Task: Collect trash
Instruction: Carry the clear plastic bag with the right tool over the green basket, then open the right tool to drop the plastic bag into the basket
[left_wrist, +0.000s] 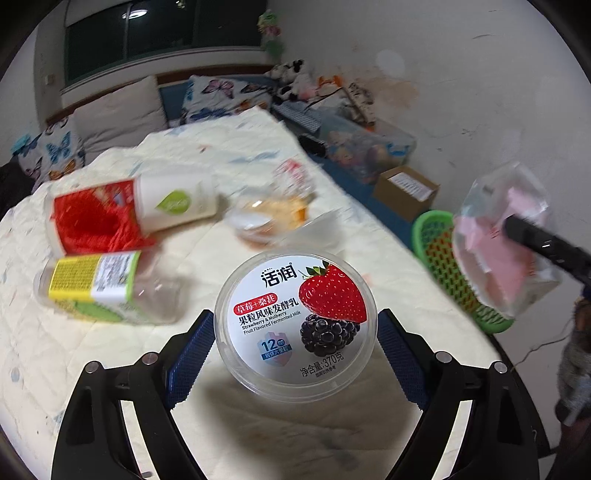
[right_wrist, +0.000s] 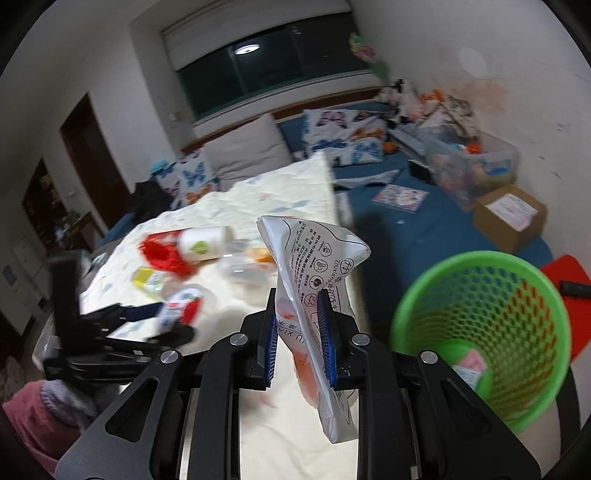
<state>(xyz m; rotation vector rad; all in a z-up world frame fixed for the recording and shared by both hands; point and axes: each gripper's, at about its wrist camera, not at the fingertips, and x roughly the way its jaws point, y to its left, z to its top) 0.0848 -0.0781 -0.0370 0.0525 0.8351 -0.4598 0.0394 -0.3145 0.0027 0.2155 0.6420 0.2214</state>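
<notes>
My left gripper (left_wrist: 295, 325) is shut on a round yogurt tub (left_wrist: 295, 317) with a strawberry and mulberry lid, held above the cream quilt (left_wrist: 110, 369). It also shows in the right wrist view (right_wrist: 177, 314). My right gripper (right_wrist: 299, 321) is shut on a white and orange plastic wrapper (right_wrist: 314, 280), held upright above the bed's right edge. The wrapper shows in the left wrist view (left_wrist: 506, 236) over the green mesh basket (left_wrist: 443, 258). The basket (right_wrist: 480, 332) stands on the floor right of the bed, with a pink scrap inside.
On the quilt lie a yellow-labelled clear bottle (left_wrist: 107, 288), a white bottle with red mesh (left_wrist: 129, 210) and clear plastic cups (left_wrist: 266, 218). A cardboard box (right_wrist: 509, 218) and a clear storage bin (right_wrist: 469, 162) sit by the right wall. Pillows lie at the headboard.
</notes>
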